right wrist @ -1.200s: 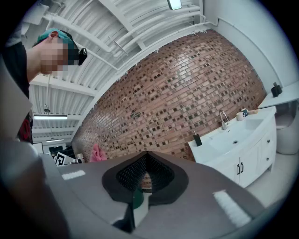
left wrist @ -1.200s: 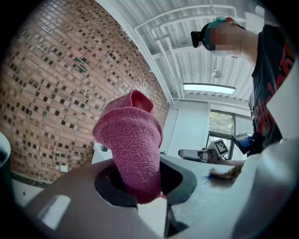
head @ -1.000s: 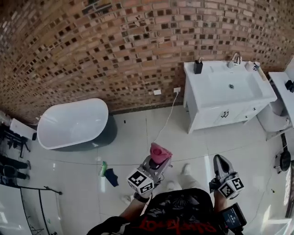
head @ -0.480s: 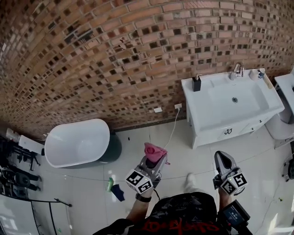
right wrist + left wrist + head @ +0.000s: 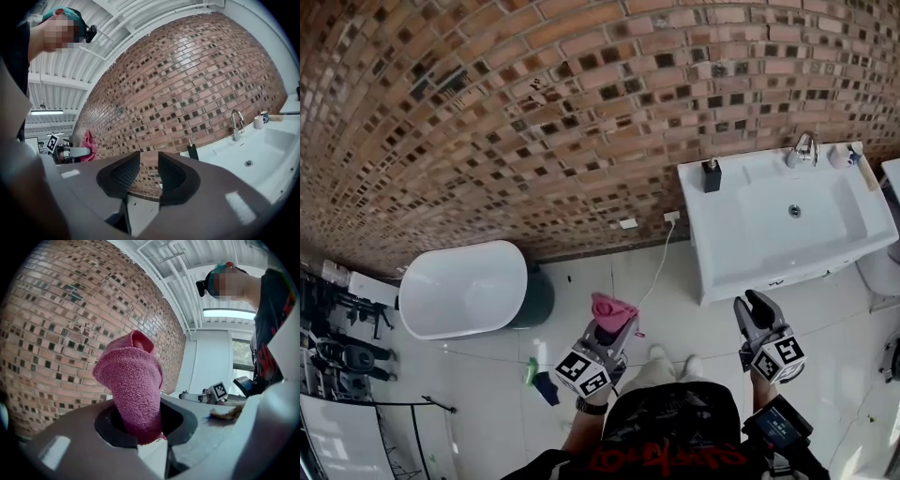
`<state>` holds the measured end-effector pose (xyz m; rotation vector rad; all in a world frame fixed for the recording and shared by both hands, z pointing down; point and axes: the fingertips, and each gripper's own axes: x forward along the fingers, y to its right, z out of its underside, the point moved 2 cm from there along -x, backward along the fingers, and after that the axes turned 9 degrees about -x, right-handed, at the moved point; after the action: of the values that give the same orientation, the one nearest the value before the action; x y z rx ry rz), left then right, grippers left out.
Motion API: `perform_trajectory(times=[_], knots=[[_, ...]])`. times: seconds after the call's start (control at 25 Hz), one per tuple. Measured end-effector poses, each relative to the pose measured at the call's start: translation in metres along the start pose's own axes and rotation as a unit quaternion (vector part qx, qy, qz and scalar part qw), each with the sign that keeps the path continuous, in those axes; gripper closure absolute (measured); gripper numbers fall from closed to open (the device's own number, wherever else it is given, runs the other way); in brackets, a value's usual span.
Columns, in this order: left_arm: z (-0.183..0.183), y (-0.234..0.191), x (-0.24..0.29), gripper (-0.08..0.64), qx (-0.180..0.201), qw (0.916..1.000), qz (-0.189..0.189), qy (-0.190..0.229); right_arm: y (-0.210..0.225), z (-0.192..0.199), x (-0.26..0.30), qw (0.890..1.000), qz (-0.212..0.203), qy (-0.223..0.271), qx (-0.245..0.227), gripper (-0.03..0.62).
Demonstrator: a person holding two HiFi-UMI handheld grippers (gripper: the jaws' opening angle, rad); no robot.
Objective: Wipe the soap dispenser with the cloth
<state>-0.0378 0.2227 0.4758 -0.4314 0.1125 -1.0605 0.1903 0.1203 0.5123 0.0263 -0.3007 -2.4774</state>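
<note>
The black soap dispenser (image 5: 711, 175) stands on the back left corner of the white sink unit (image 5: 727, 258), against the brick wall; the right gripper view shows the dispenser (image 5: 192, 151) just past the jaws. My left gripper (image 5: 612, 323) is shut on a pink cloth (image 5: 613, 309), which bulges out between its jaws (image 5: 133, 380). It hangs over the floor, well short of the sink. My right gripper (image 5: 752, 307) is empty, its jaws opening with a narrow gap and nothing between them (image 5: 149, 176).
A white bathtub (image 5: 465, 288) stands at the left by the wall. A chrome tap (image 5: 805, 147) and a small cup (image 5: 837, 157) sit at the sink's back. A cable (image 5: 654, 264) runs down from a wall socket. Green and blue items (image 5: 538, 381) lie on the tiled floor.
Both grippers have come closer to the sink unit, which now sits larger and nearer in the head view. The right gripper's jaws have parted a little.
</note>
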Motion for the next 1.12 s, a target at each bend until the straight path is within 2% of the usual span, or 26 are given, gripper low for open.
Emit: perform_trajectory(times=[0.16,0.36,0.52,0.68,0.84,1.0,1.04,1.12], knots=[[0.004,-0.045,0.023,0.465,-0.022,0.9996,0.019,-0.007,0.022,-0.003,0.045,1.0,0.003,-0.012,-0.025,0.477],[-0.015,-0.107,0.075,0.465,-0.006,0.9965,0.083,-0.009,0.052,-0.025,0.117,0.992,0.005,-0.038,-0.122,0.442],[-0.052,-0.146,0.109,0.465,0.01,0.9896,0.142,-0.019,0.072,-0.037,0.169,0.977,-0.008,-0.099,-0.189,0.41],[-0.075,-0.186,0.135,0.465,0.019,0.984,0.173,-0.039,0.108,-0.027,0.206,0.953,-0.02,-0.162,-0.254,0.389],[-0.08,-0.208,0.157,0.465,-0.015,0.9837,0.173,-0.047,0.153,0.0,0.23,0.937,-0.029,-0.219,-0.27,0.37],[-0.087,-0.216,0.175,0.465,-0.036,0.9876,0.143,-0.054,0.197,0.047,0.251,0.928,-0.057,-0.267,-0.255,0.363],[-0.088,-0.217,0.179,0.465,-0.036,0.9891,0.132,-0.055,0.209,0.058,0.256,0.921,-0.072,-0.279,-0.263,0.347],[-0.086,-0.22,0.185,0.465,-0.04,0.9916,0.11,-0.057,0.235,0.079,0.266,0.898,-0.105,-0.31,-0.294,0.282]])
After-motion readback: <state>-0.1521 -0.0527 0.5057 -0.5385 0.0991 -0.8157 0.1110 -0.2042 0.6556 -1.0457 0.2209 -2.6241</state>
